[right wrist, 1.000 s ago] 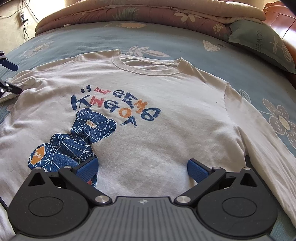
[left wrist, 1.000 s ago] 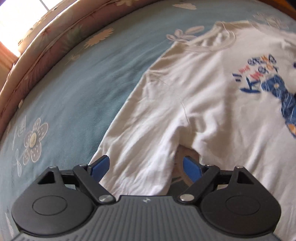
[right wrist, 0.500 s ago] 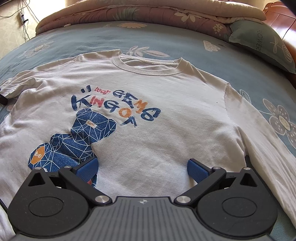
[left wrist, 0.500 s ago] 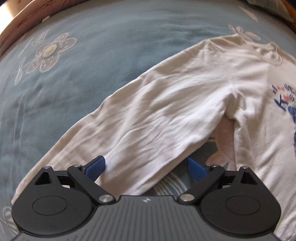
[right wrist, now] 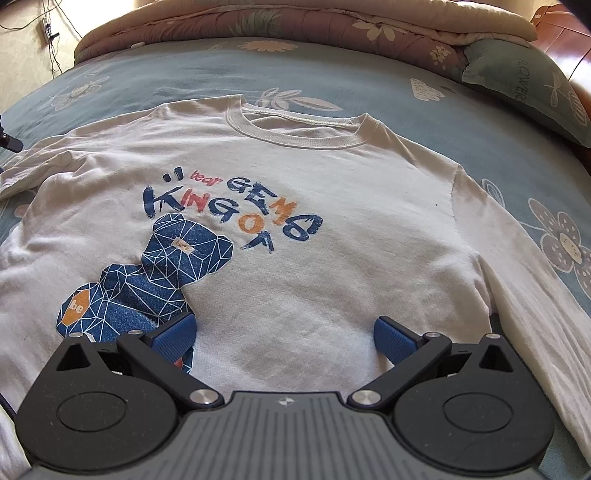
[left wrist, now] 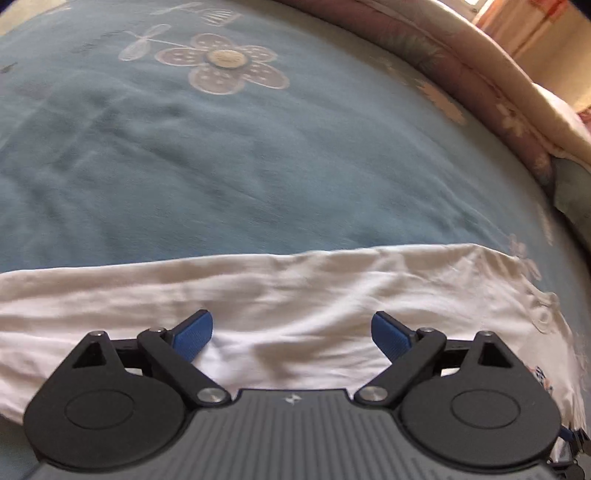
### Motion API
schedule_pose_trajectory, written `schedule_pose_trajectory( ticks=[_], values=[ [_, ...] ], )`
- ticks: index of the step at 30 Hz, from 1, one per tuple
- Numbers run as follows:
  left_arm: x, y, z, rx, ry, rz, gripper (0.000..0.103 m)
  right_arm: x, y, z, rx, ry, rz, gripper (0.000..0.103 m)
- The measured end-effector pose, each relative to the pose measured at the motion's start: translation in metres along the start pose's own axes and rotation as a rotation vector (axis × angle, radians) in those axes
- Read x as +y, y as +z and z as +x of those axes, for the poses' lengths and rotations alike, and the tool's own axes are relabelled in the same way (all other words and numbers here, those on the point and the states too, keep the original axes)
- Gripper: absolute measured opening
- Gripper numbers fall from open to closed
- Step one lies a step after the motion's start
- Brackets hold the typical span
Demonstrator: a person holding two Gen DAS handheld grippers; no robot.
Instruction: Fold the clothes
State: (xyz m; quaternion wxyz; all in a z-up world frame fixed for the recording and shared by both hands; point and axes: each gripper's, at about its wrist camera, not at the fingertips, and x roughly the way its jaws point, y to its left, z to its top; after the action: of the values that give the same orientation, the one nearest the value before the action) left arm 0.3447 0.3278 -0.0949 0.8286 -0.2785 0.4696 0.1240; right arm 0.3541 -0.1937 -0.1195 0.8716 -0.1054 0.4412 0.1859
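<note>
white shirt lies flat, collar away; sleeve seemingly crosswise.

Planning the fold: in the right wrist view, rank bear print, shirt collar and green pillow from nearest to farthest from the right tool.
From the right tool:
1. Bear print, just ahead, left.
2. Shirt collar, farther up, centre.
3. Green pillow, far right, at the bed's head.

A bed was covered by a blue sheet printed with pale flowers. A white shirt with a blue bear print lay flat on it, face up, sleeves spread. A pinkish floral quilt and a green pillow lay along the far edge.
</note>
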Motion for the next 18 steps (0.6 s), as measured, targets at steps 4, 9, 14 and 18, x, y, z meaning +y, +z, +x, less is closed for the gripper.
schedule_pose_trajectory(
  ticks=[4,9,14,18],
  values=[
    [0.03,0.002,0.002,0.063,-0.019,-0.115,0.093,0.001,-0.002,0.0,-0.011,-0.006,0.004,0.103],
    [0.045,0.007,0.007,-0.021,0.029,-0.138,0.094,0.001,0.001,0.0,0.006,-0.005,0.004,0.103],
    [0.055,0.022,0.009,-0.037,0.201,-0.041,0.093,0.0,0.003,0.001,0.017,0.0,-0.002,0.103],
    [0.031,0.018,-0.007,-0.031,0.196,0.059,0.093,0.001,0.007,0.001,0.042,-0.006,-0.002,0.103]
  ],
)
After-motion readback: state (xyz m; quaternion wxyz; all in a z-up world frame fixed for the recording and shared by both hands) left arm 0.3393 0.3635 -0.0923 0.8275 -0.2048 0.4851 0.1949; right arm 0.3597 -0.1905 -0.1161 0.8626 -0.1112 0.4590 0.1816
